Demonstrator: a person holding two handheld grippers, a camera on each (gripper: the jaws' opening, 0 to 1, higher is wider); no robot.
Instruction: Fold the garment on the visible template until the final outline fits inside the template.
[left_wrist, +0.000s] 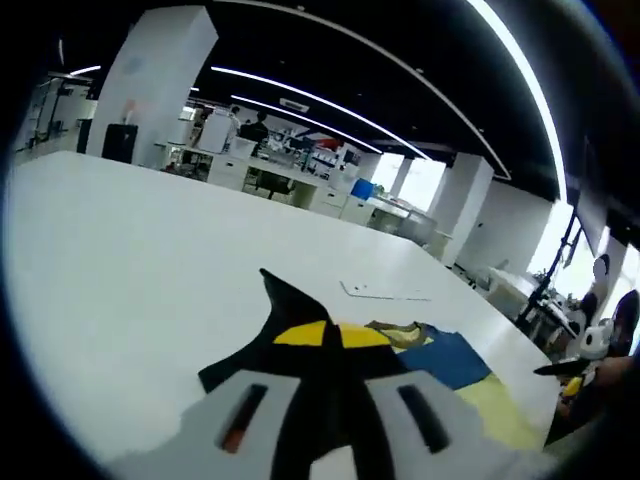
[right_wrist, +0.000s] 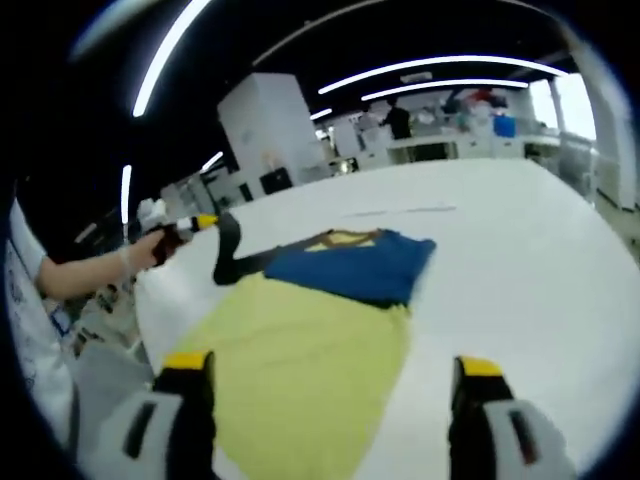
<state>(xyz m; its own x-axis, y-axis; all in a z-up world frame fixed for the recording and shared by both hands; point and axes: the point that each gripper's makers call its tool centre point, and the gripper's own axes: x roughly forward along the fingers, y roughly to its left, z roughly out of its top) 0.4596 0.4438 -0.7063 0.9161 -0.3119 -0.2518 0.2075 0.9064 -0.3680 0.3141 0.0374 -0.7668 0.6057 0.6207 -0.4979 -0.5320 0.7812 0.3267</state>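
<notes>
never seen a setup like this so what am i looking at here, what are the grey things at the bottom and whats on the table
No robot here: a person holds a two-jaw tool in each hand, and a fisheye camera rides on each tool, looking forward along its jaws.

The left gripper view looks along the left tool. Its grey, yellow-tipped jaws are shut on a black strip of the garment, lifting it off the big white table.

The right gripper view looks along the right tool. Its jaws stand wide apart, holding nothing, over the yellow and blue garment, which lies spread on the table. At that view's left edge you see the person's hand with the other tool, holding up the black strip.

Behind is a large office hall with desks.
</notes>
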